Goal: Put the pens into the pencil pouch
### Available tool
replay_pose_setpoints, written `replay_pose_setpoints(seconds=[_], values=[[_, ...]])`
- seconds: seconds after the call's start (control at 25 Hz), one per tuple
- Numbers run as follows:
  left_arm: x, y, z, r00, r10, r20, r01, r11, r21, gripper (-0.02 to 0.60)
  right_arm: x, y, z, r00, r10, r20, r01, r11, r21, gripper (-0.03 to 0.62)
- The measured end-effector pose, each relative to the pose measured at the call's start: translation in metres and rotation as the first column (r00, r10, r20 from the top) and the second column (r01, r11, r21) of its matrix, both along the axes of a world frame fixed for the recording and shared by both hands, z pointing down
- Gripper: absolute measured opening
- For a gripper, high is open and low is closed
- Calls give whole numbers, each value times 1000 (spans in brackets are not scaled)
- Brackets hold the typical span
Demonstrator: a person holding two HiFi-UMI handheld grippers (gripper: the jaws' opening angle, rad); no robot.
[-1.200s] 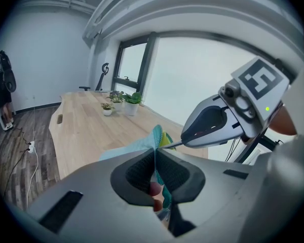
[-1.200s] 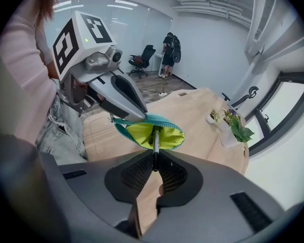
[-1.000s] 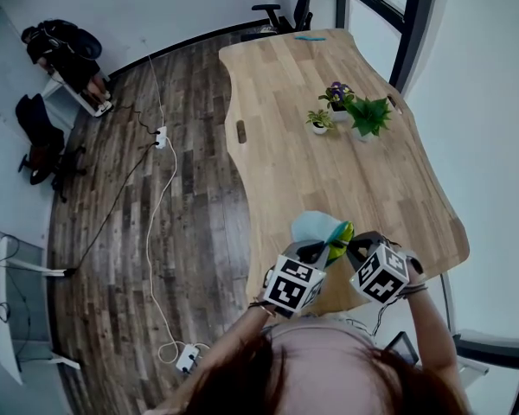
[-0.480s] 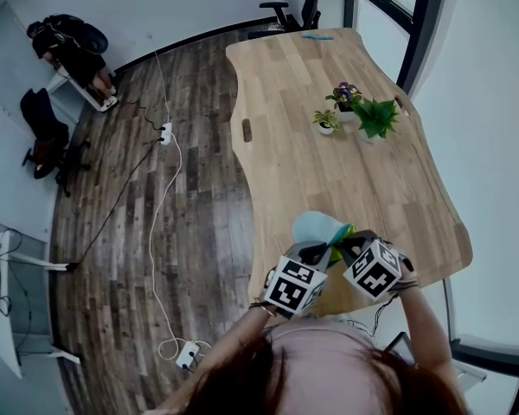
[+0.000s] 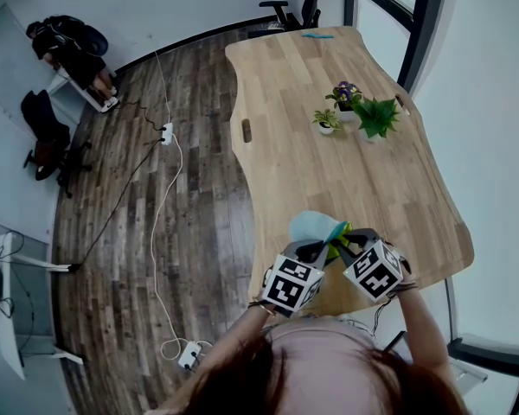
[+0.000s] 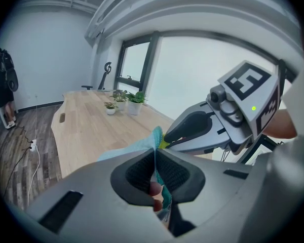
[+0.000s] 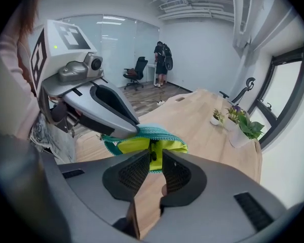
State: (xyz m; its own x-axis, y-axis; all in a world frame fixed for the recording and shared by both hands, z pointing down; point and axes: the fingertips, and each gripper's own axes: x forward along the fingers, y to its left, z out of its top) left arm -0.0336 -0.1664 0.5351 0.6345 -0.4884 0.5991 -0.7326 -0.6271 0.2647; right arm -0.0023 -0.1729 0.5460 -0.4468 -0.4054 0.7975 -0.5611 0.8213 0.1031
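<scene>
A light-blue pencil pouch (image 5: 311, 226) with a teal zip rim and yellow-green lining hangs between both grippers, over the near edge of the wooden table (image 5: 329, 162). My left gripper (image 5: 322, 247) is shut on its teal edge (image 6: 142, 147), with the fabric pinched between the pads (image 6: 154, 161). My right gripper (image 5: 346, 245) meets the open mouth (image 7: 152, 132) from the other side. Its jaws (image 7: 152, 158) stand nearly together on the near rim, with lining and a small dark piece between them. No pen shows clearly in any view.
Two small potted plants (image 5: 356, 111) stand far out on the table. A blue item (image 5: 317, 35) lies at its far end. Left of the table, on the wood floor, lie a white cable and a power strip (image 5: 166, 134). Chairs and bags (image 5: 60, 46) stand by the far wall.
My right gripper has edged a little toward the left one and rolled slightly. The pouch stays held between them, and the left gripper has kept still.
</scene>
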Motion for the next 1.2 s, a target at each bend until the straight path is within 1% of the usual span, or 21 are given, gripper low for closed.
replay_pose_setpoints(seconds=[0.28, 0.6, 0.72, 0.96, 1.2], values=[[-2, -5, 5, 1000, -7, 23, 7, 1000, 7, 12, 17, -4, -22, 991, 102, 86, -107, 992, 66, 64], [-1, -1, 22, 998, 6, 55, -5, 1000, -12, 12, 47, 6, -33, 964, 229, 137, -241, 967, 82, 63], [1, 5, 33, 997, 20, 68, -18, 999, -33, 14, 57, 10, -36, 950, 269, 156, -285, 955, 88, 58], [5, 14, 57, 995, 38, 89, -31, 996, -85, 14, 69, 19, -38, 932, 316, 179, -335, 938, 89, 54], [4, 20, 79, 995, 20, 101, -7, 991, -132, 14, 77, 24, -40, 918, 339, 205, -362, 928, 90, 51]])
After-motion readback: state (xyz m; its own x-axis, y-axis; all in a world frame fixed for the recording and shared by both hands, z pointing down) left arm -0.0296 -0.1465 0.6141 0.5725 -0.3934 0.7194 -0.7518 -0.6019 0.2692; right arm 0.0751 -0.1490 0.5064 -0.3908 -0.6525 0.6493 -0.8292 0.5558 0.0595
